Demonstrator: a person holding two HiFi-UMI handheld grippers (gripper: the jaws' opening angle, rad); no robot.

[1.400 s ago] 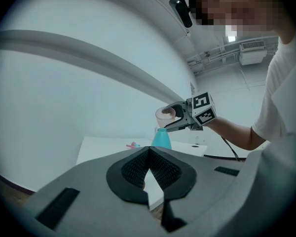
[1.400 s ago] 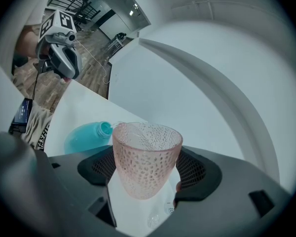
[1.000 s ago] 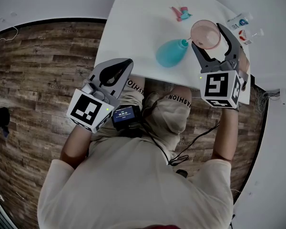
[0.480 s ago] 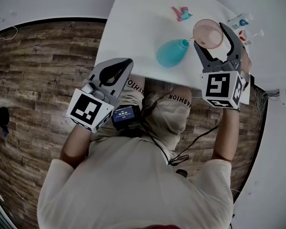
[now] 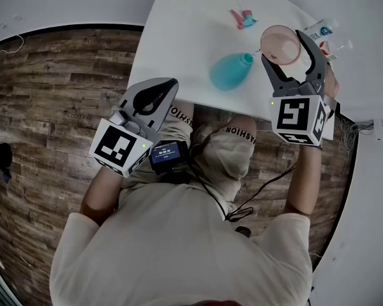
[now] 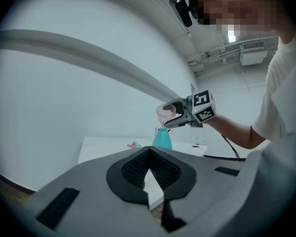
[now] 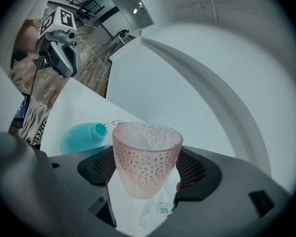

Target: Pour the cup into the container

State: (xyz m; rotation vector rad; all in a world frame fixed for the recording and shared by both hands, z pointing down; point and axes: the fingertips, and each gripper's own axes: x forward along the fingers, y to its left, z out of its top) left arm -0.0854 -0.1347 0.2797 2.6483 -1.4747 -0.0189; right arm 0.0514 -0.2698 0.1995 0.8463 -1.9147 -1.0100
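A pink dimpled cup (image 5: pixel 280 44) is held tilted above the table's right part, with my right gripper (image 5: pixel 283 46) shut on it. Its rim leans toward the mouth of a teal bottle-shaped container (image 5: pixel 230 71) standing on the white table (image 5: pixel 179 37). A thin clear trickle seems to run from rim to mouth. In the right gripper view the cup (image 7: pixel 147 157) fills the space between the jaws of the right gripper (image 7: pixel 147 168), and the container (image 7: pixel 82 136) is lower left. My left gripper (image 5: pixel 166 88) hangs shut and empty off the table's near edge. Its own view shows the left gripper (image 6: pixel 149 157), cup (image 6: pixel 166 111) and container (image 6: pixel 162 138) ahead.
A small pink and teal object (image 5: pixel 244 19) lies at the table's far side. Small tubes (image 5: pixel 320 29) lie at the right edge behind the cup. Wooden floor (image 5: pixel 51 94) lies to the left, and the person's knees are under the near edge.
My right gripper has drifted slightly right with the cup still in it. The left gripper and the container have stayed put.
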